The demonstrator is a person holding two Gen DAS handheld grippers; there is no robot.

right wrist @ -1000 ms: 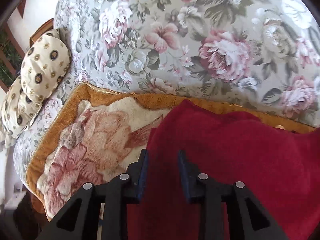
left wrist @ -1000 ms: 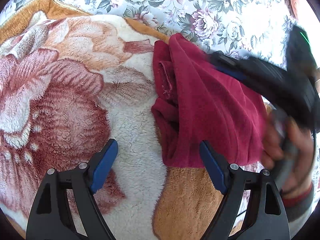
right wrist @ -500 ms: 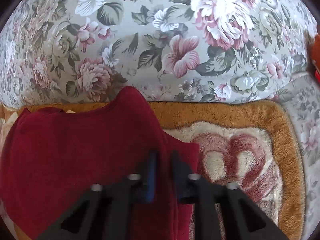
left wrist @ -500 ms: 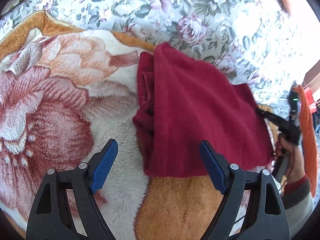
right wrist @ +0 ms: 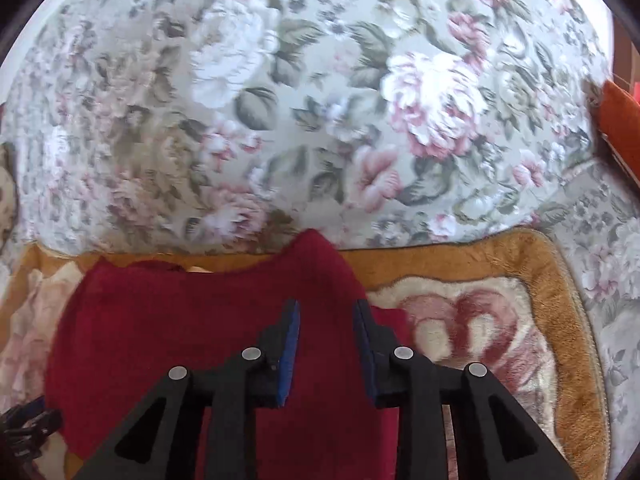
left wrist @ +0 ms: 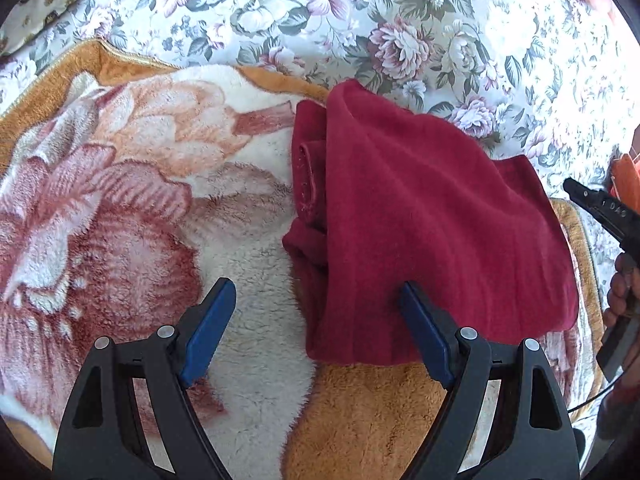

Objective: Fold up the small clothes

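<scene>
Garment (left wrist: 420,220), dark red and partly folded, lies on the plush rose-patterned blanket (left wrist: 120,220). Left gripper (left wrist: 316,320) hovers at its near edge, jaws wide apart; right gripper (right wrist: 326,336) hangs above it, jaws apart and empty. Floral bedspread (right wrist: 320,100) spreads beyond.

Floral-covered sofa (left wrist: 420,12), plush flower-patterned blanket (left wrist: 132,200) spread on it, folded dark red garment (left wrist: 420,216) atop blanket

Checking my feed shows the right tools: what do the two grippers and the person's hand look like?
Both the left gripper and the right gripper have black plastic frames with triangular cut-outs, silver round pins and blue-padded fingers. The bare hand grips a grey handle, a thin black cable trailing below it.
</scene>
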